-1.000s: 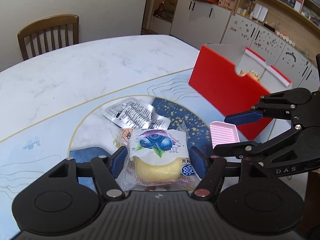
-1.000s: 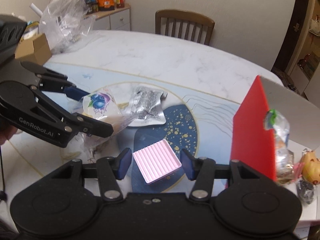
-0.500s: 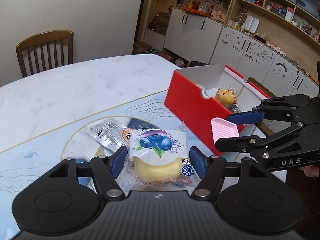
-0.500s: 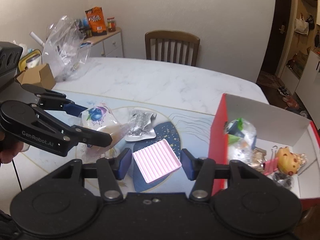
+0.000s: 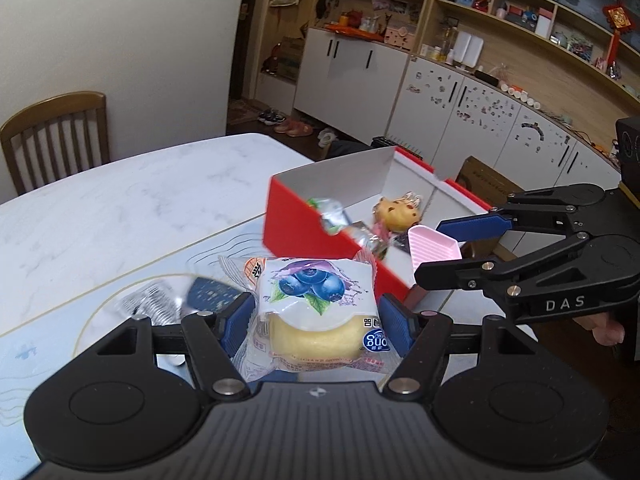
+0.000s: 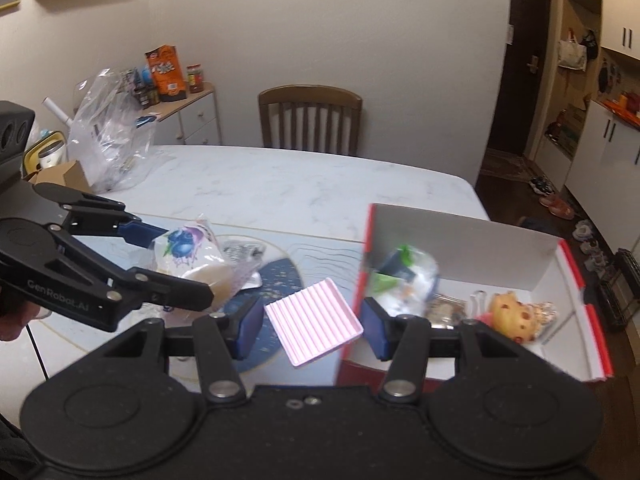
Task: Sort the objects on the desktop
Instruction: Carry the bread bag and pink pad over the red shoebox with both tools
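Box from my jaws: the red box (image 6: 472, 276) sits ahead and to the right of both my grippers, its open top facing up, with a yellow toy (image 6: 514, 316) and a clear wrapped packet (image 6: 404, 276) already inside.
Nearer hand: my right gripper (image 6: 310, 326) is the closer one; its right jaw is already in front of the box's near red wall, while my left gripper (image 5: 316, 320) is further out over the blue table mat (image 6: 280, 280).
Right jaws: partly closed on the pink ribbed tray (image 6: 314, 320), pads pressing its two sides; the tray is tilted, one corner dipping toward me.
Left jaws: about half open and closed on the blueberry bread packet (image 5: 318, 312), gripped across its width, printed face toward my camera.
Pose: both grippers slope downward, held clear above the table (image 6: 280, 184), side by side.
Next, I judge: carry the tray over the near wall first, then the bread.
Left behind: a silver foil sachet (image 5: 150, 304) lies on the mat.
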Demonstrator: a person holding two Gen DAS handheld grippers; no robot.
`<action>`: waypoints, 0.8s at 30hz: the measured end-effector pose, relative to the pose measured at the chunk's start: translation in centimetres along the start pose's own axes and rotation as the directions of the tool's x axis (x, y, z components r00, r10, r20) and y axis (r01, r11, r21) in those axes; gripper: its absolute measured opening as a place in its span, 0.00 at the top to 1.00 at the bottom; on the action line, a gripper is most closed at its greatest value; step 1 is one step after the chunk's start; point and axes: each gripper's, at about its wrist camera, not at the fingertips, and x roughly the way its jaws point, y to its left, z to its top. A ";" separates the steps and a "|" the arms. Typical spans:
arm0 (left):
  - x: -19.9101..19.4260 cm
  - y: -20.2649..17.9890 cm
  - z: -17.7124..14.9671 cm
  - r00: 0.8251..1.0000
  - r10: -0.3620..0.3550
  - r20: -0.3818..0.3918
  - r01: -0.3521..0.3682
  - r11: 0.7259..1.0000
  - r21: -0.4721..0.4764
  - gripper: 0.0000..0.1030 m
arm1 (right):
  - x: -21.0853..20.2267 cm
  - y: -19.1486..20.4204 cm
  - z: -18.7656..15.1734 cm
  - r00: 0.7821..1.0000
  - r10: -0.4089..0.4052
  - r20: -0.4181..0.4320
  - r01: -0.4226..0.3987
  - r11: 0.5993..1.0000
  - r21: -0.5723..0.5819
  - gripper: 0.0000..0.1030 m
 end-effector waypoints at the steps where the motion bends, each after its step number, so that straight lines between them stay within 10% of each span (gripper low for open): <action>1: 0.3 -0.4 0.2 1.000 -0.001 0.000 0.001 1.000 0.004 0.34 | -0.2 -0.6 -0.1 1.000 -0.003 0.001 0.003 1.000 0.005 0.49; 24: 9.8 -9.3 5.4 1.000 -0.004 -0.026 0.005 0.998 0.067 0.34 | -1.2 -13.9 -2.1 0.996 -0.092 -0.006 0.093 0.995 0.048 0.49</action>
